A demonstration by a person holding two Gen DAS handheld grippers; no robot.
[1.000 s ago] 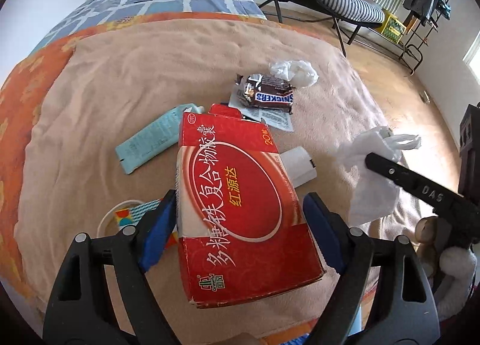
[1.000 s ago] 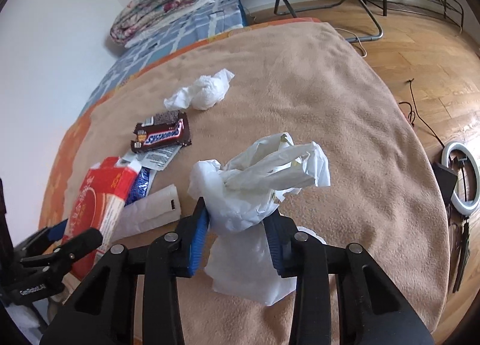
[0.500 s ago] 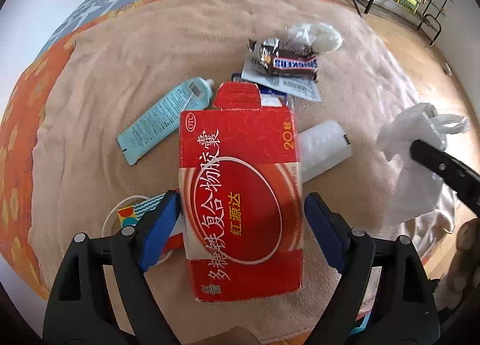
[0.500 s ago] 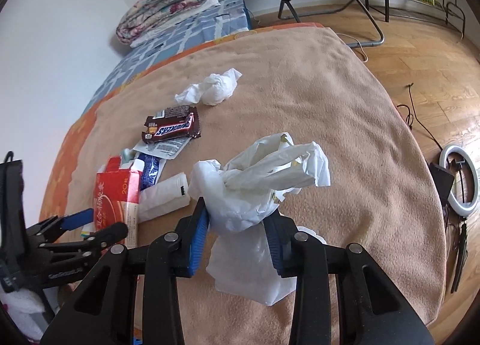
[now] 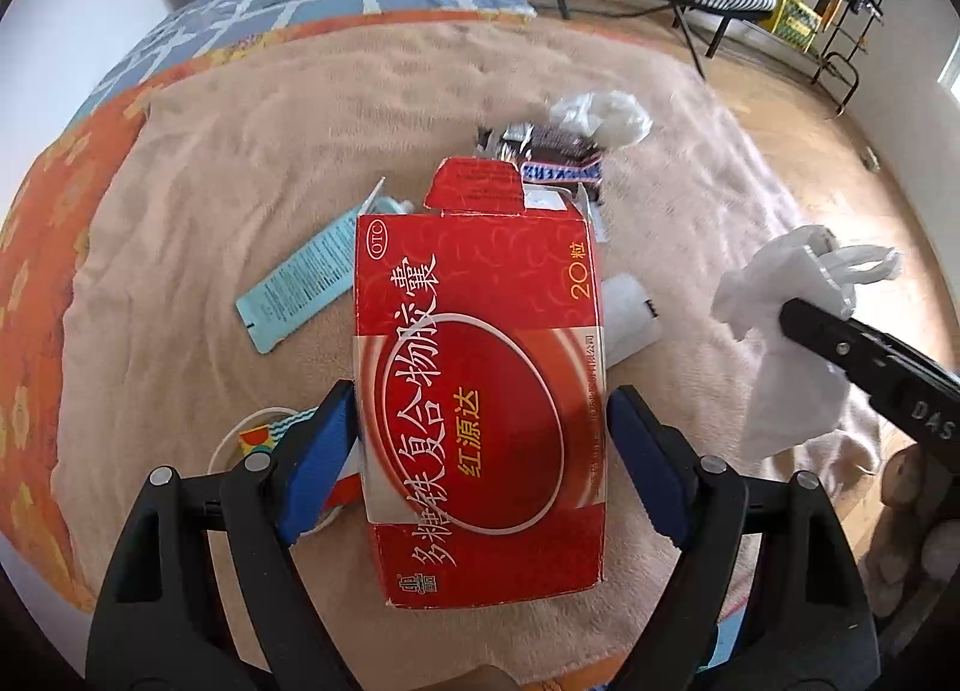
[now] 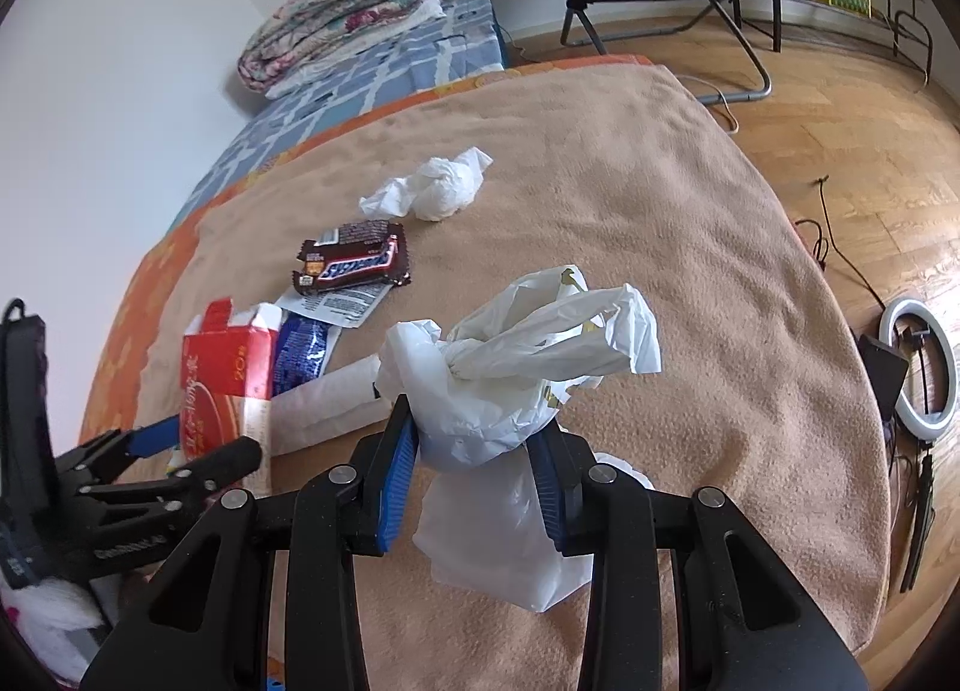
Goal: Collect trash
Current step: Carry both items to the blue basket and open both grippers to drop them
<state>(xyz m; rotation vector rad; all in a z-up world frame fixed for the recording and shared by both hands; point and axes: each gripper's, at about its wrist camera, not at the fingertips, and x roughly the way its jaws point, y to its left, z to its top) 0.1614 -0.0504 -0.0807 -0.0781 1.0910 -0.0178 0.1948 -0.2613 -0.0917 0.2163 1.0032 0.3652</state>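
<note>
The left gripper (image 5: pixel 480 439) had its blue-padded jaws clamped on the two long sides of a red and white cardboard medicine box (image 5: pixel 480 391) printed with Chinese characters, its top flap standing open. The box was held above the tan fleece blanket (image 5: pixel 270 150) that covered the bed. The right gripper (image 6: pixel 477 463) had its jaws clamped on the bunched neck of a thin white plastic bag (image 6: pixel 510 385), whose handles stuck out forward past the jaws while the body of the bag hung below them, over the blanket.

More litter lay on the blanket beyond the box. A flattened pale-blue tube (image 5: pixel 300 277) with black print lay to the left of the box in the left wrist view. A small white rectangular packet (image 6: pixel 327 403) lay just beside the box on the other side, next to a shiny blue foil wrapper (image 6: pixel 300 352). Farther off, a brown Snickers bar wrapper (image 6: pixel 354 265) rested on a printed white paper leaflet (image 6: pixel 336 304), and a crumpled white tissue (image 6: pixel 432 187) lay just beyond them. A round white-rimmed item with a coloured pattern (image 5: pixel 264 433) showed partly behind the left jaw; what it was could not be told.

A folded floral quilt (image 6: pixel 336 12) sat at the far end of the bed on a blue checked sheet (image 6: pixel 390 66).
</note>
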